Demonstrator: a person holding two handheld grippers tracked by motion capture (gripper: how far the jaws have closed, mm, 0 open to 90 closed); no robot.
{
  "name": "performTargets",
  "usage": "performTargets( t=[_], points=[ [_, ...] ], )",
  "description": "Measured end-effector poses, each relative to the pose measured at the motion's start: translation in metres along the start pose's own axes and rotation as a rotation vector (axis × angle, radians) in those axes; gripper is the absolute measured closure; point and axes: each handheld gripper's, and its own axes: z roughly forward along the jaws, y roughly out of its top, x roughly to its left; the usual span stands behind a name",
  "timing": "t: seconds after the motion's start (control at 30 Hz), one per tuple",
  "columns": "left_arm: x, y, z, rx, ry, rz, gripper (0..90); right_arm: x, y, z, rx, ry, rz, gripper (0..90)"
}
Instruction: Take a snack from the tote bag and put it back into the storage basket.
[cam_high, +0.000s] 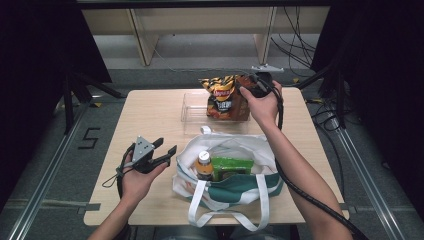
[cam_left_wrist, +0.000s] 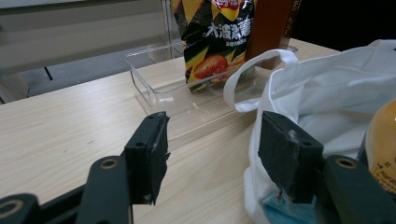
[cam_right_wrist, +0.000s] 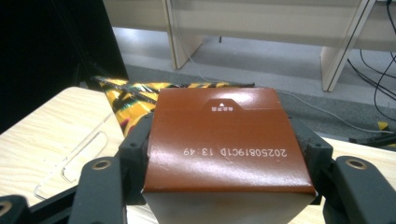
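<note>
A glossy brown cardboard box (cam_right_wrist: 229, 140) and shiny foil crisp bag (cam_left_wrist: 217, 39) sit in a clear plastic tray (cam_left_wrist: 154, 95) on matt pale wood-grain table (cam_high: 150, 112), beside a white cloth tote bag (cam_high: 227, 192).

The brown carton (cam_right_wrist: 226, 140) I'm handling stands upright at the right end of the clear tray (cam_high: 192, 107), touching the chip bag (cam_high: 222, 95) beside it. Its glossy top flap faces me, printed with a white date code and a small arrow mark.
</note>
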Motion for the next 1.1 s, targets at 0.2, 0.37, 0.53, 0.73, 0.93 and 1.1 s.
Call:
performTargets(
  t=[0.2,0.37,0.53,0.73,0.93,1.1],
  points=[
    [0.000,0.000,0.000,0.001,-0.001,-0.004,42.1,-0.001,-0.006,0.006,0.014,-0.006,-0.001,38.6],
    [0.000,0.000,0.000,-0.002,-0.001,-0.005,42.1,-0.001,-0.009,0.010,0.019,-0.006,-0.014,38.5],
    [0.000,0.000,0.000,-0.001,-0.001,-0.004,42.1,-0.001,-0.012,0.013,0.024,-0.010,-0.020,38.3],
    [0.000,0.000,0.000,0.002,-0.001,-0.002,42.1,-0.001,-0.018,0.017,0.041,-0.013,-0.011,38.2],
    [0.000,0.000,0.000,0.002,-0.002,-0.002,42.1,0.000,-0.023,0.021,0.058,-0.009,-0.021,37.9],
    [0.000,0.000,0.000,0.003,-0.002,-0.002,42.1,-0.001,-0.027,0.024,0.070,-0.016,-0.031,37.3]
  ],
)
